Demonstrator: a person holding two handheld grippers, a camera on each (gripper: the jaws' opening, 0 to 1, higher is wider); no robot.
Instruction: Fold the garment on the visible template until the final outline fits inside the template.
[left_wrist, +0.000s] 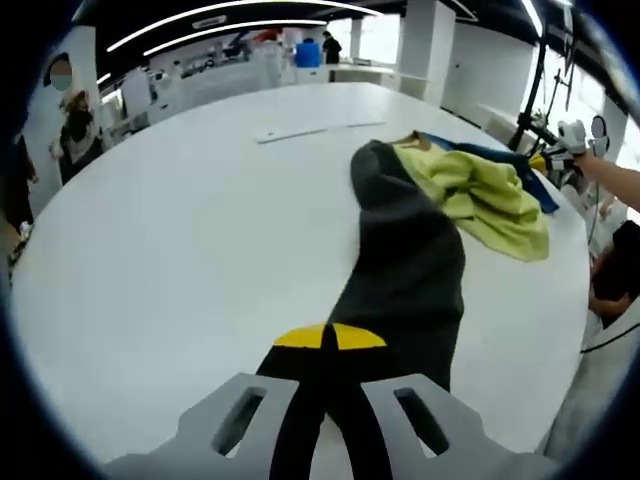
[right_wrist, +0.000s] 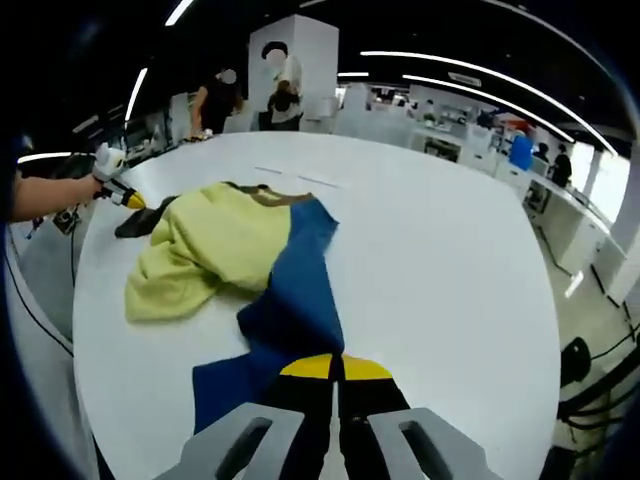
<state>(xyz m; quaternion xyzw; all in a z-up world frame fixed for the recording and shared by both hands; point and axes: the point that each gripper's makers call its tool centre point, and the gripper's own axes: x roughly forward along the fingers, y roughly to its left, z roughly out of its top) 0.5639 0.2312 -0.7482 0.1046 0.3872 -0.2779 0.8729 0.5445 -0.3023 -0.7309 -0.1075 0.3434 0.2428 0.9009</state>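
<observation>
White and wide, the round tabletop (left_wrist: 180, 250) stands in a bright open hall with long ceiling lights and other tables behind. Some people stand at the far side of the room.

On the tabletop lies the garment (left_wrist: 440, 210), a crumpled piece in three colours: dark grey, yellow-green and blue. In the left gripper view it lies toward the right edge of the tabletop. The dark grey part runs from the bunched middle down to the left gripper (left_wrist: 328, 345), whose two jaws are pressed together with the grey cloth pinched between their yellow tips. The yellow-green part is heaped just beside the grey one, and a strip of blue shows behind it, near the edge.

In the right gripper view the garment (right_wrist: 230, 250) lies toward the left edge of the tabletop. The blue part stretches from the heap down to the right gripper (right_wrist: 336, 368), and its jaws are also pressed together, with the blue cloth caught between the yellow tips. The yellow-green part lies spread over the top of the blue one.

Two thin pale strips (left_wrist: 315, 130) lie flat on the tabletop beyond the garment, well apart from it. I cannot tell what they are.

At the edge of the tabletop a person's hand (right_wrist: 70, 195) reaches in and holds another gripper (right_wrist: 115, 180) with a yellow tip, next to the dark part of the garment. I cannot tell if it touches the cloth.
</observation>
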